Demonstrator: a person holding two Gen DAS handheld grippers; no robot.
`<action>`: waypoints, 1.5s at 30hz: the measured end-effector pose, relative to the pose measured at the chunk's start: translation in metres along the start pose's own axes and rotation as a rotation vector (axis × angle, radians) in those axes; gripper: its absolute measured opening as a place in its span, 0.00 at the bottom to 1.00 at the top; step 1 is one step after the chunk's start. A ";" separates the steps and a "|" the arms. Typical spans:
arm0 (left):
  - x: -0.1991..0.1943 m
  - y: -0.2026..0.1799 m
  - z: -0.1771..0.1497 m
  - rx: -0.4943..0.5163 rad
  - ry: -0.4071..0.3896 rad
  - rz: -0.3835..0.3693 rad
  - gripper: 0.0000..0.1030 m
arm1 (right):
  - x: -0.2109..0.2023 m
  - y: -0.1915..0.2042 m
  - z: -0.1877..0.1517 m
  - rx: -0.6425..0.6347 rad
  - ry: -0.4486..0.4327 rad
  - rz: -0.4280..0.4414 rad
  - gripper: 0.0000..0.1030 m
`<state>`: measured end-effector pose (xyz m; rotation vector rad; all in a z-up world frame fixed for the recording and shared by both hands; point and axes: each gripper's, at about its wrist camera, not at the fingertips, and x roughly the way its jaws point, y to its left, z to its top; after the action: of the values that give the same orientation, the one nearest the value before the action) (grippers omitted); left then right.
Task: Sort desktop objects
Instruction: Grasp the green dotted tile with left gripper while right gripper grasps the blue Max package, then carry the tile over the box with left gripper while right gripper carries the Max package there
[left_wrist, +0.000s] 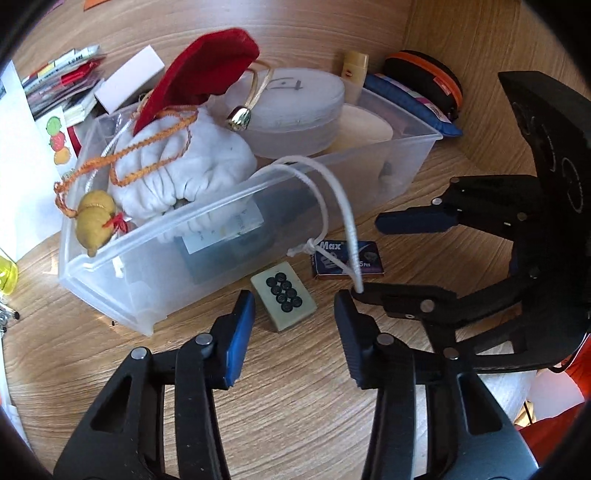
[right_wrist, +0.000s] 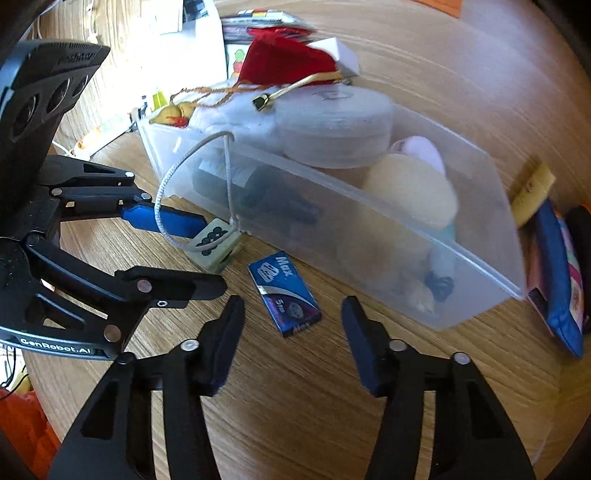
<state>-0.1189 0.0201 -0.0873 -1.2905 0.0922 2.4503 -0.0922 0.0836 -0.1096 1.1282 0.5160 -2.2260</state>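
Observation:
A pale mahjong tile (left_wrist: 283, 299) (right_wrist: 214, 242) with black dots lies on the wooden desk (left_wrist: 288, 406), just ahead of my left gripper (left_wrist: 295, 325), which stands open with its pads clear of the tile. A small blue "Max" box (right_wrist: 284, 295) (left_wrist: 347, 260) lies flat in front of my right gripper (right_wrist: 291, 332), also open and touching nothing. Behind both stands a clear plastic bin (left_wrist: 221, 199) (right_wrist: 369, 210) holding a white cloth pouch (left_wrist: 177, 166), a red pouch (left_wrist: 207, 70) and a round white case (left_wrist: 291, 110). A white cord loop (left_wrist: 332, 206) hangs over its front wall.
A blue zip pouch (left_wrist: 417, 103) (right_wrist: 554, 280) and a black-and-orange case (left_wrist: 424, 74) lie behind the bin by a wooden wall. Cards and papers (left_wrist: 62, 81) pile up at the far left. Bare wood stretches under both grippers toward me.

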 end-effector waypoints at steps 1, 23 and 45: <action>0.001 0.001 0.000 -0.001 0.002 -0.003 0.43 | 0.001 0.000 0.000 -0.003 0.002 0.001 0.45; 0.010 -0.012 0.005 0.047 -0.048 0.102 0.23 | -0.003 -0.009 -0.006 0.017 -0.020 0.064 0.24; -0.042 -0.020 -0.019 -0.009 -0.187 0.115 0.23 | -0.048 -0.025 -0.016 0.167 -0.134 0.061 0.24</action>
<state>-0.0755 0.0223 -0.0615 -1.0809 0.1094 2.6588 -0.0763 0.1273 -0.0770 1.0523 0.2403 -2.3056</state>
